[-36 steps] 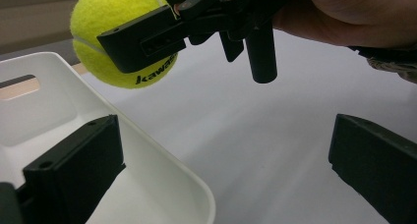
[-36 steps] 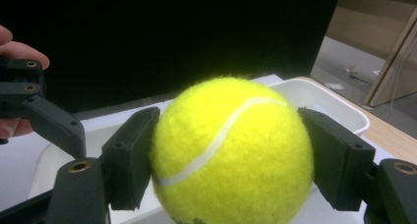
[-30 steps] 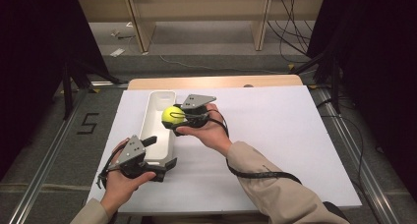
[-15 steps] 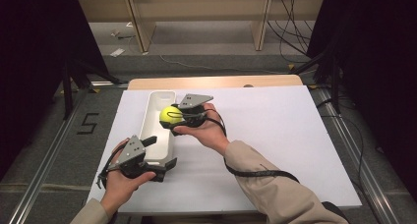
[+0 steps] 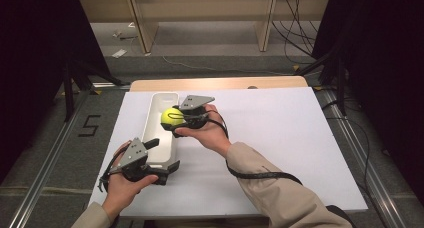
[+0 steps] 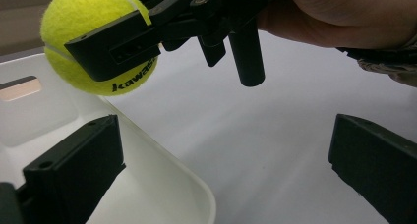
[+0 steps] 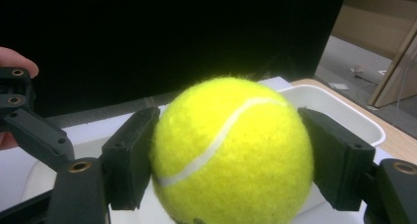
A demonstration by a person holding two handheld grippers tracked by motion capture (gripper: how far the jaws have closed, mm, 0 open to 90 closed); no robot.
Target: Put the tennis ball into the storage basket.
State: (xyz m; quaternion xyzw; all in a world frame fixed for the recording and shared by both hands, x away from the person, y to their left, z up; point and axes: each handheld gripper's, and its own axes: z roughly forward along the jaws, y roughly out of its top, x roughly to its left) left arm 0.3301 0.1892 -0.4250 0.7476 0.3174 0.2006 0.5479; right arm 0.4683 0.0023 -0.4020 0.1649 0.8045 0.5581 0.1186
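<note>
The left gripper (image 5: 157,157) is held open astride the tray (image 5: 159,102) near wall. Beyond, the tennis ball (image 5: 170,116) is clamped between the right gripper (image 5: 172,119) fingers above the tray; release is best made low and centred.

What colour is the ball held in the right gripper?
The tennis ball is bright yellow-green with a white curved seam, seen best in the right gripper view.
</note>
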